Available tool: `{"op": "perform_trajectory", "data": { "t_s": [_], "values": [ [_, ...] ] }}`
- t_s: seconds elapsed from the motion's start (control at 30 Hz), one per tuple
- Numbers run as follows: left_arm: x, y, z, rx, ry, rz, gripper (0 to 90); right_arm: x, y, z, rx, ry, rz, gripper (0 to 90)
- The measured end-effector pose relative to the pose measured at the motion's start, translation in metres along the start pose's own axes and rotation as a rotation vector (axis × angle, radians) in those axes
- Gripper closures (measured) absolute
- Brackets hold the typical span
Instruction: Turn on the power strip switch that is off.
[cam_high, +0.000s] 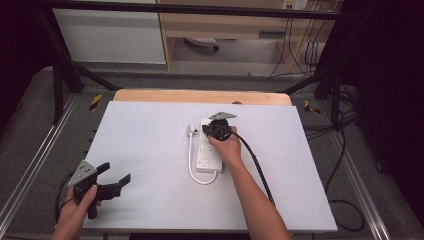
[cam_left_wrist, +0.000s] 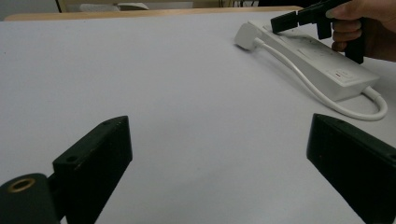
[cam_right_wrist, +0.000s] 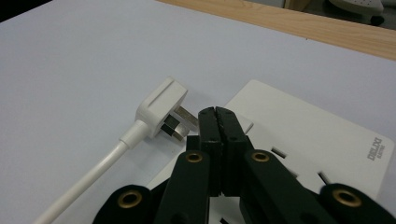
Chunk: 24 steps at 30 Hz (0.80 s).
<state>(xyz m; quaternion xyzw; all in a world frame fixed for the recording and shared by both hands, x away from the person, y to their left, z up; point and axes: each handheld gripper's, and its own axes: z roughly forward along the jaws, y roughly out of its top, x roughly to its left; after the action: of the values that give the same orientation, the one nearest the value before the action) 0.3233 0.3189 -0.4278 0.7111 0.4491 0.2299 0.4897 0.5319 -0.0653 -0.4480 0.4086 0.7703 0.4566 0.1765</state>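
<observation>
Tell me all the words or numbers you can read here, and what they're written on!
"DELIXI", with a smaller word under it too blurred to read: printed on a corner of the white power strip.
Small marks near the cable end of the power strip, seen from the left gripper view: too small to read.
The plug and table have no writing.

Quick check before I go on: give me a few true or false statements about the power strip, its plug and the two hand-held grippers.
1. The right hand-held gripper has its jaws pressed together. True.
2. The plug is pushed into the power strip. False: it lies on the table beside the strip, prongs bare.
3. The left hand-held gripper is shut. False: its jaws stand wide apart.
4. The right hand-held gripper is over the power strip. True.
5. The left hand-held gripper holds the cable. False: it holds nothing.
</observation>
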Motion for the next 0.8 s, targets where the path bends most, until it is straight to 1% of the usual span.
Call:
{"op": "perform_trajectory", "data": {
  "t_s": [0.37, 0.4, 0.8],
  "values": [
    [0.000, 0.000, 0.000, -0.001, 0.000, 0.001, 6.9, -0.001, 0.001, -0.004, -0.019, -0.001, -0.004, 90.0],
    [0.000, 0.000, 0.000, -0.001, 0.000, 0.001, 6.9, -0.002, 0.002, -0.006, -0.029, -0.003, -0.003, 90.0],
    [-0.001, 0.000, 0.001, 0.001, -0.003, 0.007, 6.9, -0.007, 0.007, -0.022, -0.071, -0.018, 0.001, 90.0]
  ]
}}
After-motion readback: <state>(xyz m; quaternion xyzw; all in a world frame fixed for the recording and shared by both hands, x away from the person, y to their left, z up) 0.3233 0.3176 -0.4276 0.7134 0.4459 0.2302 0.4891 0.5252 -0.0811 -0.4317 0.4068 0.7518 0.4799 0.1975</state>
